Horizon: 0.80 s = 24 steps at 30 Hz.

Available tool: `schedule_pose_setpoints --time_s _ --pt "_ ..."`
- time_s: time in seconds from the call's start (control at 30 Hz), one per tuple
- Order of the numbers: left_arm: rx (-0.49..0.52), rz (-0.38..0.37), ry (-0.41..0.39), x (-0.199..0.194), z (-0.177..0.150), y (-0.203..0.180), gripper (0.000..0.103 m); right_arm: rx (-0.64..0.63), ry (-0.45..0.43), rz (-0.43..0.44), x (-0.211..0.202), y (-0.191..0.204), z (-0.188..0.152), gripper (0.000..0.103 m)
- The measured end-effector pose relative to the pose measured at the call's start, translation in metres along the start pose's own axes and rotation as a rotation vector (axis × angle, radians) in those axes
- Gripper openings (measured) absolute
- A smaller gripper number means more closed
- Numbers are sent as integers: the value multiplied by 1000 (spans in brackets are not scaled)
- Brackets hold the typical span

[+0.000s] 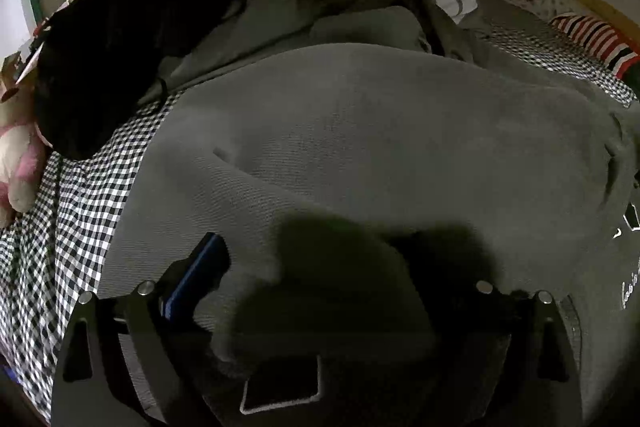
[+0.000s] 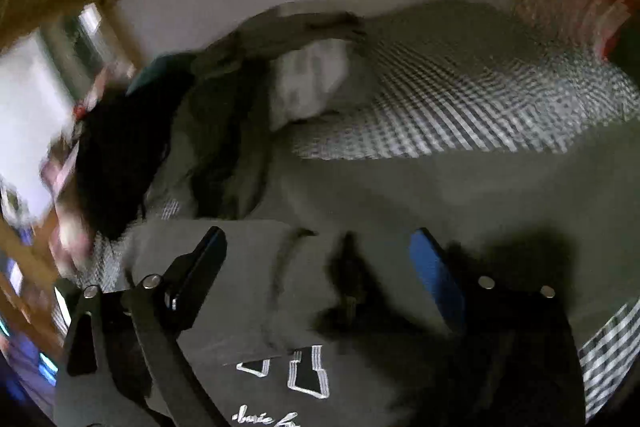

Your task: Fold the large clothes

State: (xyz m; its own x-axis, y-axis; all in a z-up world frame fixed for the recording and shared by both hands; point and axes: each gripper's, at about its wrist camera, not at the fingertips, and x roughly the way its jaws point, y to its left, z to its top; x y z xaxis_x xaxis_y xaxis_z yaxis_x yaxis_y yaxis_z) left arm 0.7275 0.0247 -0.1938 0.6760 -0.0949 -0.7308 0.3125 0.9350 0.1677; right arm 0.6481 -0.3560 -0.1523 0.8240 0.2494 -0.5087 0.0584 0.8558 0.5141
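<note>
Sweatshirt point(image 1: 360, 131), grey, lies spread on the checked bedsheet point(image 1: 80, 195), directly in front of the pile of unfolded clothes point(image 1: 208, 11) at the wall side of the bed. A folded-over flap of the sweatshirt rises between the fingers of the left gripper point(image 1: 340, 291); the fabric hides the right-hand finger, so whether the pads press on the flap cannot be told. The right gripper point(image 2: 320, 267) stands with its fingers spread wide above the sweatshirt's printed front, nothing between them; this view is motion-blurred.

Judged step: laying one side of the sweatshirt over its body and releasing it.

Procedure advice:
1. Lower the flap until its edge rests flat on the sweatshirt before letting go.
2. Keep the fold line parallel to the sweatshirt's side edge.
3. Draw each gripper back along the fabric, not upward, to avoid lifting the layer.
4. Smooth the ridge nearest the pile; a trapped crease there would carry into later folds.
</note>
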Motion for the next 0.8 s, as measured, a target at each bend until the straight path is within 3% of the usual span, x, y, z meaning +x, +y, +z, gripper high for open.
schedule_pose_setpoints --time_s 0.1,0.2,0.3,0.33,0.4,0.43,0.5,0.57,0.67,0.73,0.77,0.8 --pt "-3 1 -5 0 -1 0 92 -259 83 -103 35 69 -14 95" --pt "-12 -6 -4 1 -1 1 92 -323 225 -4 83 104 -44 94" --pt "-23 -18 -1 3 -1 4 93 -448 317 -114 116 110 -72 95" --pt "-26 -20 1 4 0 5 94 -429 296 -89 113 103 -73 95" --pt "-32 -26 5 5 0 6 94 -383 311 -122 109 84 -63 92" --pt "-34 -28 5 5 0 6 95 -368 312 -131 108 75 -59 85" --pt "-36 -31 6 5 1 7 95 -307 322 -106 103 51 -49 55" --pt "-46 -37 4 2 3 9 95 -277 319 -102 96 39 -45 46" --pt "-131 -46 -39 -20 17 22 94 -315 304 -124 94 41 -46 46" --pt "-145 -1 -84 -31 31 28 94 -341 290 -157 95 48 -47 48" --pt "-135 13 -71 -27 33 27 94 -340 283 -180 92 52 -48 55" --pt "-107 27 -8 -10 35 24 94 -351 274 -195 84 61 -50 78"
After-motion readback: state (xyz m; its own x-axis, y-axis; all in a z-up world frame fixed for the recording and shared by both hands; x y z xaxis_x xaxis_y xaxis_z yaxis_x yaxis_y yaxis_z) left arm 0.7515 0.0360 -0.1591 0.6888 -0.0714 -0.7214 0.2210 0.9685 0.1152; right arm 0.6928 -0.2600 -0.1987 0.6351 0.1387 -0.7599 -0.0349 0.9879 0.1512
